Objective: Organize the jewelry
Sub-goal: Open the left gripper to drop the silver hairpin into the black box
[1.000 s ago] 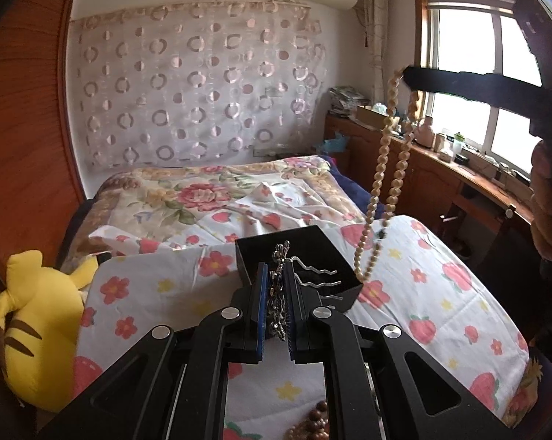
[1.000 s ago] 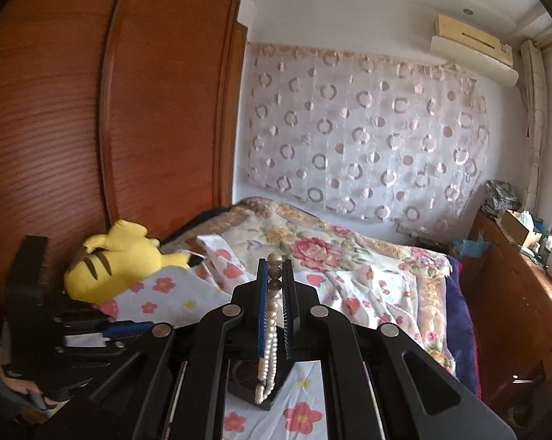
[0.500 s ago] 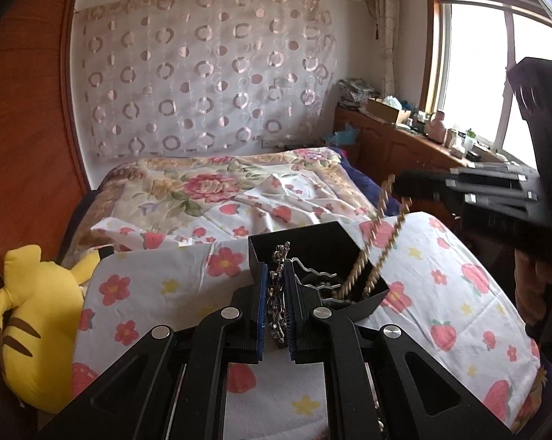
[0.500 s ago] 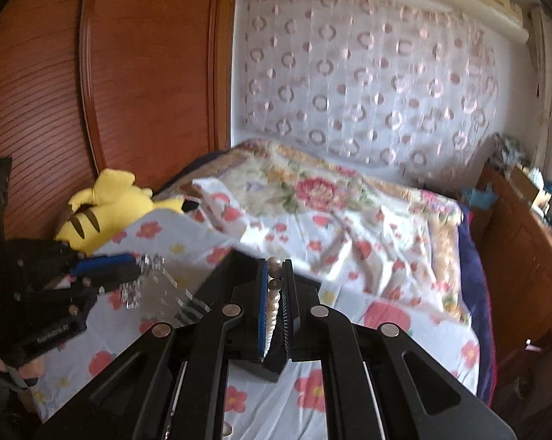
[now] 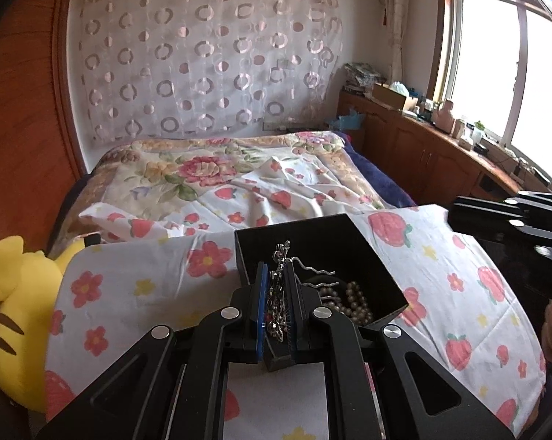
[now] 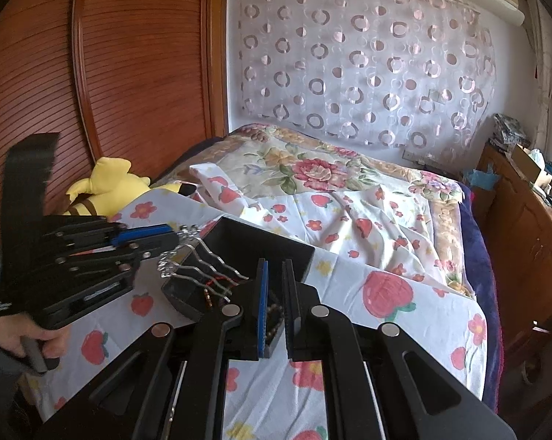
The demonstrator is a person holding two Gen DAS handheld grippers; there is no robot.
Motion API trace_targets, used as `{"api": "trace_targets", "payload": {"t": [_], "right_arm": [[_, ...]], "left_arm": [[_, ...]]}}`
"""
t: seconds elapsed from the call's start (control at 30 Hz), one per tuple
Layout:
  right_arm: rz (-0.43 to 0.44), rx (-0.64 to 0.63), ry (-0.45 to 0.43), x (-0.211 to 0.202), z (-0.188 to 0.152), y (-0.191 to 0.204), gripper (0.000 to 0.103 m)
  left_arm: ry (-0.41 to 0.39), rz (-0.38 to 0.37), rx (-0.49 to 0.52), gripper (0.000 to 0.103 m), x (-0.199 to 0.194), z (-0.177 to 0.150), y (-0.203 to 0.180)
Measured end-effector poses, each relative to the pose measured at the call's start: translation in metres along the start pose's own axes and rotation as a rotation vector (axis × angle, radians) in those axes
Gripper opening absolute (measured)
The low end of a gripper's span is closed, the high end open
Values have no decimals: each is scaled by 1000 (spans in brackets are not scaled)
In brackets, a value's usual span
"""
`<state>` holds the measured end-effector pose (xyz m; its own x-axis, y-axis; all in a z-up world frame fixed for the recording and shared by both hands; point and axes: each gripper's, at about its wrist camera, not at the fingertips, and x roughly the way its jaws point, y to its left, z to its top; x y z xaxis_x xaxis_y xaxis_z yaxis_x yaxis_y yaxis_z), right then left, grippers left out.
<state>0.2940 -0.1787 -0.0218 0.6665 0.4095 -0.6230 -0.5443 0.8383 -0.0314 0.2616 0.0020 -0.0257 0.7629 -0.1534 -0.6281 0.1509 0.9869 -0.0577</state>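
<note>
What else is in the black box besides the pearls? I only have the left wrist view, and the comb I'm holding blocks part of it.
Observer: The right wrist view shows a thin red cord with brassy ends lying in the black box.
Operator: Where is it relative to my comb?
Observer: Under it. The prongs reach across the box's open top, above the cord. I can't tell whether they touch the rim.
Operator: And the right gripper?
Observer: In its own view the fingertips line up with the box's near edge, and beads show through the narrow gap between its pads.
</note>
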Motion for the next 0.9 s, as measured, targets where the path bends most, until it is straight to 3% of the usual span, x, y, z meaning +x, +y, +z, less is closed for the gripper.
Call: {"api": "trace_targets", "payload": {"t": [0.37, 0.47, 0.53, 0.67, 0.8, 0.9], "right_arm": [[11, -12, 12, -6, -33, -4, 9], [18, -13, 16, -8, -42, -2, 9], [27, -8, 13, -12, -50, -1, 9], [48, -13, 7, -21, -65, 5, 9], [61, -33, 5, -30, -80, 15, 9], [76, -40, 6, -36, -89, 24, 10]], "left_arm": [[25, 18, 24, 12, 15, -3, -10], [6, 28, 32, 29, 6, -7, -10], [-10, 29, 46, 33, -3, -12, -11], [-46, 32, 74, 62, -24, -27, -13], [-78, 35, 102, 84, -44, -44, -17], [-108, 26, 114, 92, -58, -58, -22]]}}
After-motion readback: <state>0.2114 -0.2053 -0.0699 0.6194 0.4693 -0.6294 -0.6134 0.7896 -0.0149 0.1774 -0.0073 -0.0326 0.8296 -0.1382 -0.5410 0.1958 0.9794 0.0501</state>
